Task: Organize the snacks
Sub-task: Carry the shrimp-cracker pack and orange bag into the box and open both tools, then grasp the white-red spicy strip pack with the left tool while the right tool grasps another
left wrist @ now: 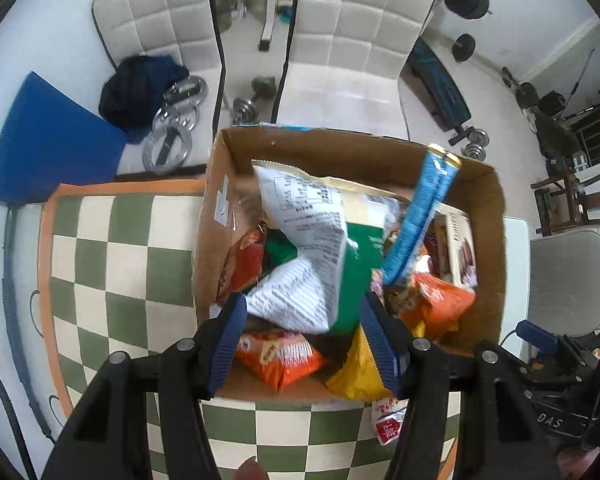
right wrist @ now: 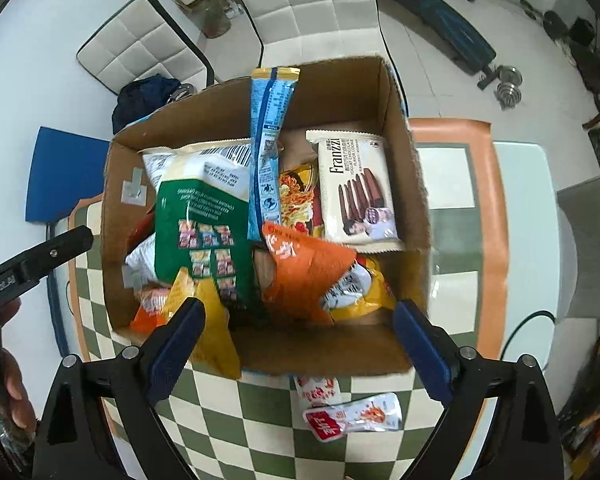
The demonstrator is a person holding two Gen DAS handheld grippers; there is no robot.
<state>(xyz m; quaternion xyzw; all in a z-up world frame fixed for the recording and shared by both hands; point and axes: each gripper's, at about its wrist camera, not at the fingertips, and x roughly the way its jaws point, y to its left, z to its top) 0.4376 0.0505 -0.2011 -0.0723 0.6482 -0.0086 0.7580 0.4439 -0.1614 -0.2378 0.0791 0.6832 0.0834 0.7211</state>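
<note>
A cardboard box (left wrist: pixel 340 148) (right wrist: pixel 340 92) on the checked cloth holds several snack packs. A big green-and-white bag (left wrist: pixel 312 248) (right wrist: pixel 204 216) lies on top of the pile, with a long blue packet (left wrist: pixel 420 216) (right wrist: pixel 266 152) leaning beside it. To their right are a Franzzi cookie pack (right wrist: pixel 356 188) and an orange packet (right wrist: pixel 300 272). My left gripper (left wrist: pixel 302 298) hovers above the bag, jaws apart, no pad on it. My right gripper (right wrist: pixel 300 305) stands wide open over the box's near side, empty, a yellow bag (right wrist: pixel 212 320) by its left finger.
Two small red-and-white packets (right wrist: pixel 352 416) (left wrist: pixel 388 420) lie on the checked cloth (right wrist: pixel 260 420) in front of the box. White quilted chairs (left wrist: pixel 340 40) stand behind the table, one with dark cloth and metal rings (left wrist: pixel 172 120). The left gripper's body (right wrist: pixel 40 260) shows at left.
</note>
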